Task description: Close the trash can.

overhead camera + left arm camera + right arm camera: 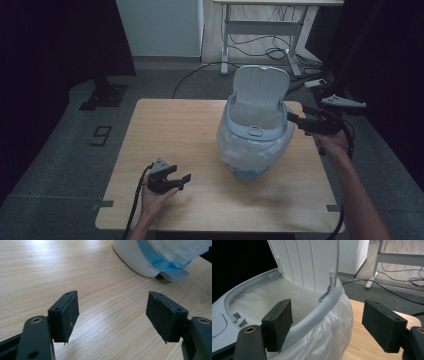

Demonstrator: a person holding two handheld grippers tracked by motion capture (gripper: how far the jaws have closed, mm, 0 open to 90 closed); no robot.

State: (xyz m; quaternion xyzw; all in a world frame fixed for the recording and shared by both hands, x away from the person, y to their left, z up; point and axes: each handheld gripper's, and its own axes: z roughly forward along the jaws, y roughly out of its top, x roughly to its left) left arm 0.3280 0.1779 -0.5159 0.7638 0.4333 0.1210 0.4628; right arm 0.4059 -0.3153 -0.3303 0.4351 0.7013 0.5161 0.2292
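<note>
Pale blue-white bin (255, 131), light wood table (175, 130)

A lab-style recording room, not a home.
Black curtains (50, 45) close in the sides, a numbered marker (101, 135) is taped to the grey carpet (60, 150), and cables (260, 47) lie loose under a white height-adjustable desk (265, 30) behind the wooden table (165, 145).

A pale wooden bench (175, 150) with fine straight grain and a smooth, lightly sheened top. On it, a small pedal bin (252, 132) of smooth pale plastic, its raised ribbed lid (261, 86) matt white and its rim ring (322, 307) satin grey-blue. A thin, crinkled, translucent plastic liner bag (324, 337) drapes glossy over the bin's sides. The gripper fingers (65, 316) carry matt black rubbery pads, rough and frayed at the edges, on dull black plastic arms with brass-coloured rivets.
</note>
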